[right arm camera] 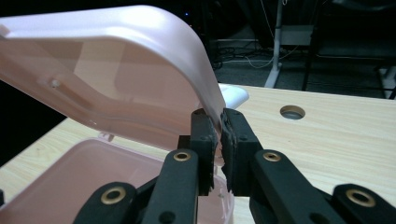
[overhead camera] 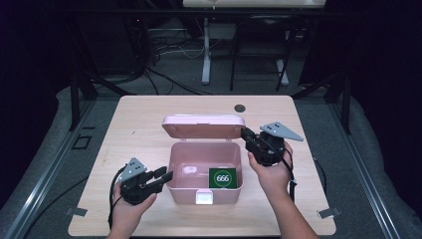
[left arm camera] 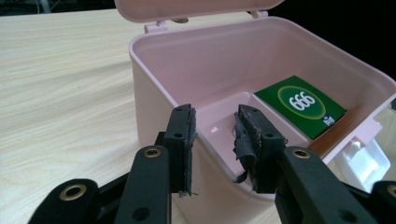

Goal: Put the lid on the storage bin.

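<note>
Black jaws of the right gripper [right arm camera: 218, 140] pinch the pink lid [right arm camera: 116, 70] edge, narrow. Left gripper [left arm camera: 217, 140] straddles the box [overhead camera: 205, 172] front-left wall, jaws apart, pads seemingly off it. Box sits mid-table, green card [overhead camera: 222, 178] inside. Best to ease the lid along its hinge arc while bracing the box. Light wood table [overhead camera: 139, 124], cable hole [overhead camera: 240, 107], dark room, floor cables.
</note>
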Demonstrator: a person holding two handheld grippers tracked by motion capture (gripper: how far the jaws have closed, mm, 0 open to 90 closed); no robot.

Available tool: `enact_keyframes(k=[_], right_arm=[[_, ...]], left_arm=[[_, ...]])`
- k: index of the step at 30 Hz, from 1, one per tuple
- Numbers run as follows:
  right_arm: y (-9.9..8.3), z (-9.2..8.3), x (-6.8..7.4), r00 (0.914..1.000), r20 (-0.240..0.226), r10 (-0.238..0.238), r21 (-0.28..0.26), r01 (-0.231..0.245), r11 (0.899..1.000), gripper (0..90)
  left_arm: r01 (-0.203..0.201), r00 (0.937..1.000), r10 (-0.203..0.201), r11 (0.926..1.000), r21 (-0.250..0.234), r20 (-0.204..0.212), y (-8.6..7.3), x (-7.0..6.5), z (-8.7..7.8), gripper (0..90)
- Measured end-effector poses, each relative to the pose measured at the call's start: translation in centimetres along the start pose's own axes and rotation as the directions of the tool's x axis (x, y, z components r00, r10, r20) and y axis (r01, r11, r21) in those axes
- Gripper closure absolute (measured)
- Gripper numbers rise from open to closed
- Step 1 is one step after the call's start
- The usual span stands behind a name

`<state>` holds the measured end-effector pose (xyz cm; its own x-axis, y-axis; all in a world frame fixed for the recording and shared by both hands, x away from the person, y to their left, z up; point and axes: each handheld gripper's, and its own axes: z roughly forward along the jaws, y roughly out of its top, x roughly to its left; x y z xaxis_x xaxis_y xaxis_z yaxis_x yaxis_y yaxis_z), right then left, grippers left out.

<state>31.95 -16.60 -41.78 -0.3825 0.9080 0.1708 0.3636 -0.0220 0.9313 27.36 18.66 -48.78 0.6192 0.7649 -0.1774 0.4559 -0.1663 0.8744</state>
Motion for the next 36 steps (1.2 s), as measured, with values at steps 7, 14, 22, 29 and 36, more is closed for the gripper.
enact_keyframes(k=[7,14,22,29,36], right_arm=[[-0.7,-0.6,0.1,0.9996,-0.020,0.021,-0.034,-0.022,0.999,82.4],[-0.8,-1.1,0.3,0.9996,-0.029,0.006,-0.059,-0.007,0.998,78.9],[-1.3,-1.2,0.2,0.9988,-0.049,-0.002,-0.062,-0.001,0.998,70.8],[-1.6,-1.3,0.1,0.9985,-0.055,0.000,-0.065,-0.003,0.998,67.6],[-1.9,-1.3,0.0,0.9982,-0.060,0.005,-0.063,-0.009,0.998,65.8]], left_arm=[[-0.012,0.9999,0.012,0.9995,-0.030,-0.008,1.3,0.0,-0.6,63.3],[-0.024,0.9995,0.022,0.9979,-0.060,-0.024,2.3,0.0,-0.9,61.0],[-0.035,0.9987,0.031,0.9943,-0.101,-0.041,3.5,-0.5,-1.1,55.9],[-0.050,0.9977,0.044,0.9912,-0.123,-0.052,4.5,-0.6,-1.6,55.3],[-0.069,0.9945,0.057,0.9866,-0.148,-0.088,6.4,-0.5,-1.6,55.5]])
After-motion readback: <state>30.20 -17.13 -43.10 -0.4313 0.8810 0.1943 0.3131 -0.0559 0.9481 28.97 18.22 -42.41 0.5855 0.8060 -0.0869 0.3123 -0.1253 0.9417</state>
